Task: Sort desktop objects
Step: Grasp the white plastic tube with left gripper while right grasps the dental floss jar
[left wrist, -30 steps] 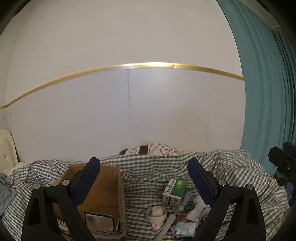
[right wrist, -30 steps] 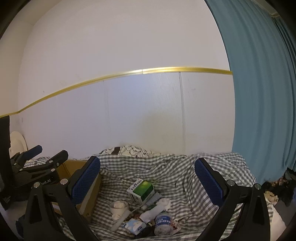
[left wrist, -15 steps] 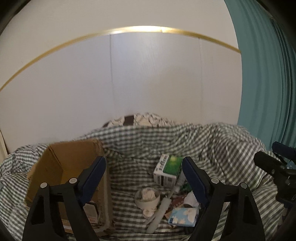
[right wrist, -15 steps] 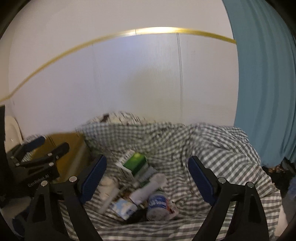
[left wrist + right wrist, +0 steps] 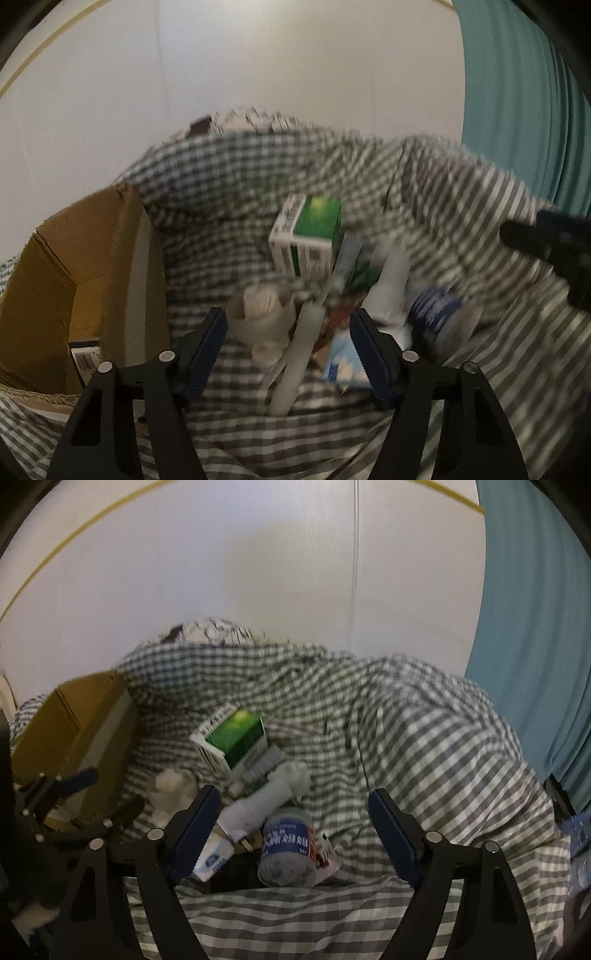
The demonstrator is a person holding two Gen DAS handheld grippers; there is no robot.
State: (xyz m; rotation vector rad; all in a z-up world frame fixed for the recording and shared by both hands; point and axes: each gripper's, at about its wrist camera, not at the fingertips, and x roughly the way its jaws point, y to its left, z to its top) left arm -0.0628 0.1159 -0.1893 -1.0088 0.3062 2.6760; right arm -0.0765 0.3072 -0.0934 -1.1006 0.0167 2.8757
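Left wrist view: cardboard box (image 5: 85,266) sits far left, left gripper (image 5: 288,347) has jaws spread wide with nothing in them, low centre over a paper cup (image 5: 260,314). The green carton (image 5: 308,232) is mid-frame on the checked cloth (image 5: 461,206). Right wrist view: right gripper (image 5: 293,827), jaws also released, hangs over a blue-label bottle (image 5: 288,849).

Motion-blurred clutter pile (image 5: 332,295); cardboard box (image 5: 74,288) interior largely hidden, its label illegible.

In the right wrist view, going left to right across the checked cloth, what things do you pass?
Cardboard box → crumpled tissue → green and white carton → blue-labelled bottle → teal curtain.
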